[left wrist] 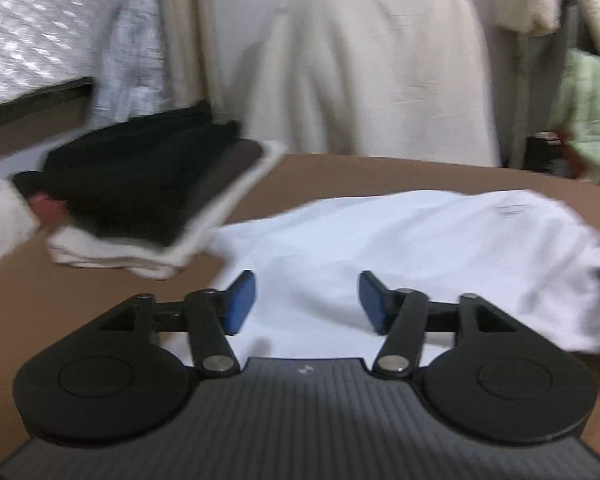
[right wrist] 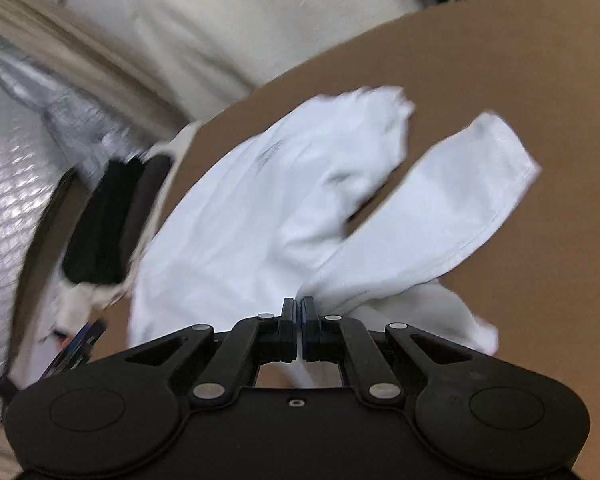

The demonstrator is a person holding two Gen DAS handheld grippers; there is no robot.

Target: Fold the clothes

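A white T-shirt [left wrist: 380, 248] lies spread on the brown table [left wrist: 380, 172]. My left gripper [left wrist: 307, 300] hovers over its near part, open, with its blue pads [left wrist: 242, 300] apart and nothing pinched between them. In the right wrist view the same white T-shirt [right wrist: 240, 220] stretches away, with one sleeve [right wrist: 440, 208] raised towards the right. My right gripper [right wrist: 299, 308] is shut, its jaws pressed together on a bunched fold of the shirt where the sleeve begins.
A stack of folded clothes [left wrist: 140, 184], black on white, sits at the table's left by the shirt, seen too as the stack [right wrist: 100, 220]. Behind the table stand a cream-draped piece of furniture [left wrist: 380, 80], silver foil sheeting [left wrist: 20, 32] and a green garment [left wrist: 592, 112].
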